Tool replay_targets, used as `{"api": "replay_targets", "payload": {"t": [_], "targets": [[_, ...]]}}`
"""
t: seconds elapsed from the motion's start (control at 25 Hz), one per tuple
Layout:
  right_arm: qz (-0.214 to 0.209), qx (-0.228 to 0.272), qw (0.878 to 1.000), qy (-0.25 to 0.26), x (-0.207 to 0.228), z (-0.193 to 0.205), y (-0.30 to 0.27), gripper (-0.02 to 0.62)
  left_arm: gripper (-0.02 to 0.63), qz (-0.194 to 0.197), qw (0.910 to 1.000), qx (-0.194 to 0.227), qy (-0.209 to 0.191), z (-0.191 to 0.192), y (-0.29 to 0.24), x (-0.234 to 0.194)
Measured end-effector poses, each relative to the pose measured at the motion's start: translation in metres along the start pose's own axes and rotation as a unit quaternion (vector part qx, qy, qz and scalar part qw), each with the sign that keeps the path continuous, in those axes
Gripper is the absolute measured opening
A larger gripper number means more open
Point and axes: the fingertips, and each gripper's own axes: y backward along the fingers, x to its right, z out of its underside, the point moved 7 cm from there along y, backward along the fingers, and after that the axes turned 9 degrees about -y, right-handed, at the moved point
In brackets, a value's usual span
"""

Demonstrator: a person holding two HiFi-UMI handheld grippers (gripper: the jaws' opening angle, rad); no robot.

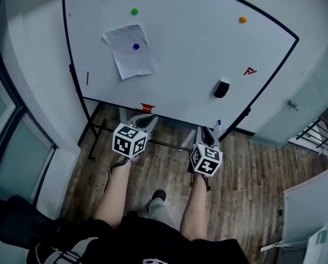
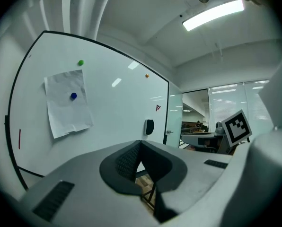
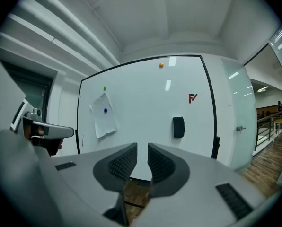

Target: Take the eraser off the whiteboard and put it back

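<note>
A black eraser [image 1: 222, 88] sticks to the whiteboard [image 1: 197, 54] at its lower right, also seen as the eraser [image 2: 149, 126] and the eraser [image 3: 178, 127] in the two gripper views. Both grippers hang below the board's lower edge, some way short of it. My right gripper [image 1: 207, 133] points toward the board with the eraser above and slightly right of its tips; its jaws [image 3: 142, 148] stand a narrow gap apart with nothing between them. My left gripper [image 1: 145, 120] sits further left, and its tips [image 2: 140, 143] meet, holding nothing.
A sheet of paper [image 1: 130, 51] is pinned by a blue magnet [image 1: 136, 47]. A green magnet [image 1: 134, 11], an orange magnet [image 1: 242, 20] and a red logo [image 1: 250, 71] mark the board. A glass door with a handle [image 1: 292, 105] stands at the right. Wood floor lies below.
</note>
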Motion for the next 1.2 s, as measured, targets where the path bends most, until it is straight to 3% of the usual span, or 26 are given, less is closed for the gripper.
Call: {"api": "replay_targets", "payload": {"t": [0.28, 0.56, 0.8, 1.2], "targets": [[-0.013, 0.004, 1.0, 0.02, -0.013, 0.001, 0.046, 0.026, 0.017, -0.009, 0.9999, 0.007, 0.002, 0.001, 0.039, 0.024], [-0.031, -0.005, 0.999, 0.023, 0.006, 0.0, 0.079, 0.025, 0.017, -0.015, 0.9998, 0.008, -0.007, -0.006, 0.047, 0.063], [-0.053, -0.021, 0.998, 0.027, 0.046, 0.009, 0.124, 0.025, 0.017, -0.019, 0.9997, -0.001, -0.013, -0.007, 0.046, 0.121], [-0.05, -0.044, 0.998, 0.011, 0.129, 0.038, 0.222, 0.025, 0.017, 0.004, 0.9991, -0.024, -0.036, 0.002, 0.041, 0.241]]}}
